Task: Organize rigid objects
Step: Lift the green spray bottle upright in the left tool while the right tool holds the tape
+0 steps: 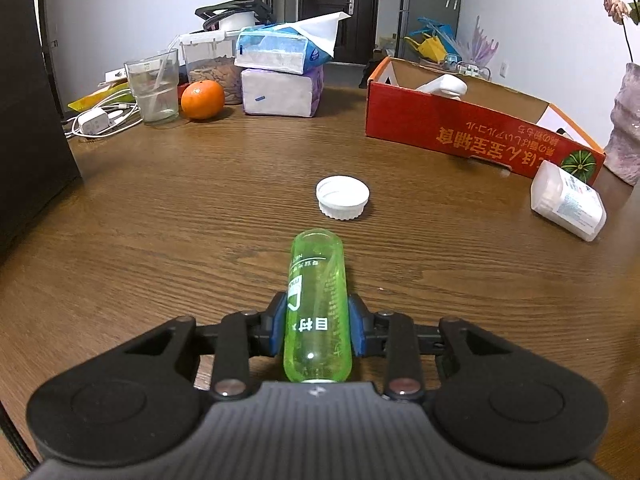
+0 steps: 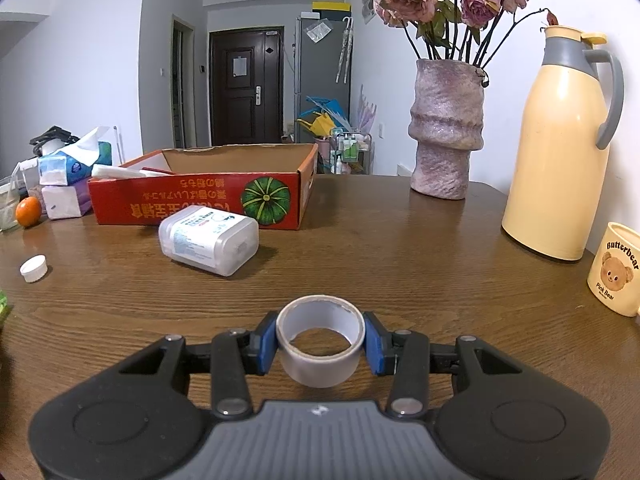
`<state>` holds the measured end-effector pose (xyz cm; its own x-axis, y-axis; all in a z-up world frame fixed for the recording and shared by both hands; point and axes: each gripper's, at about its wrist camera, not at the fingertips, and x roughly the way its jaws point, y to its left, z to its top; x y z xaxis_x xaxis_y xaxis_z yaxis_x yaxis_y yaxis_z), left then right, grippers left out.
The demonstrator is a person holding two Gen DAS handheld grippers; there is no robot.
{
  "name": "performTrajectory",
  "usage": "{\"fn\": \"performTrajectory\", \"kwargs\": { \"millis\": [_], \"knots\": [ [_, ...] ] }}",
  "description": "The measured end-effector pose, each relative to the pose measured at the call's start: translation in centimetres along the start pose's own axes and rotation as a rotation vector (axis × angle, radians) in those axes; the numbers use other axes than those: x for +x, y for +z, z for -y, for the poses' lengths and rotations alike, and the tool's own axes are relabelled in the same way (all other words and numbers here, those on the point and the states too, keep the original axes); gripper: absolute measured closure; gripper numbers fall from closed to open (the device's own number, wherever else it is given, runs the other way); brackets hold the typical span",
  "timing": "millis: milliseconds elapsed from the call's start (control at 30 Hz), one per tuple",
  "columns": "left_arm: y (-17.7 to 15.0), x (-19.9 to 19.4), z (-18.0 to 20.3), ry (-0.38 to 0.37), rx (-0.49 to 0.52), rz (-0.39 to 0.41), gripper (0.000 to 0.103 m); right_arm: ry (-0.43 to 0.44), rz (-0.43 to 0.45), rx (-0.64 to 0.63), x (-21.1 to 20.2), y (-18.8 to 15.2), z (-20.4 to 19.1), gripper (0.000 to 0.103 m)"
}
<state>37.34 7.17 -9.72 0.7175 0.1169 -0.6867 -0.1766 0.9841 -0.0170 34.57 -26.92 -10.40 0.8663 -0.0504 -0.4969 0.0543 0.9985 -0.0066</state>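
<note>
Now both claws are loaded: the left claw (image 1: 318, 330) pinches a green bottle (image 1: 318, 308) lengthwise, the right claw (image 2: 320, 342) squeezes a tape roll (image 2: 320, 340) across its width, likely bound for the red box (image 2: 200, 200) far across the surface (image 2: 400, 260).

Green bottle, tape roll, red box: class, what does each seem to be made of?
Green bottle: likely translucent plastic, glossy; the table shows through. Tape roll: shiny greyish film, probably on a card core. Red box: printed cardboard; brown inner walls.
</note>
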Motion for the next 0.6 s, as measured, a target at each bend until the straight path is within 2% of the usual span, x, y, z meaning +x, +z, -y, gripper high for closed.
{"fn": "performTrajectory", "kwargs": {
  "millis": [367,600],
  "knots": [
    [-0.4,-1.8,1.0,-0.032,0.024,0.029,0.071,0.032,0.015,-0.01,-0.9,-0.2,-1.1,0.06],
    [0.1,-3.6,2.2,-0.096,0.02,0.058,0.071,0.077,0.04,-0.003,-1.9,0.3,-2.2,0.06]
  ]
}}
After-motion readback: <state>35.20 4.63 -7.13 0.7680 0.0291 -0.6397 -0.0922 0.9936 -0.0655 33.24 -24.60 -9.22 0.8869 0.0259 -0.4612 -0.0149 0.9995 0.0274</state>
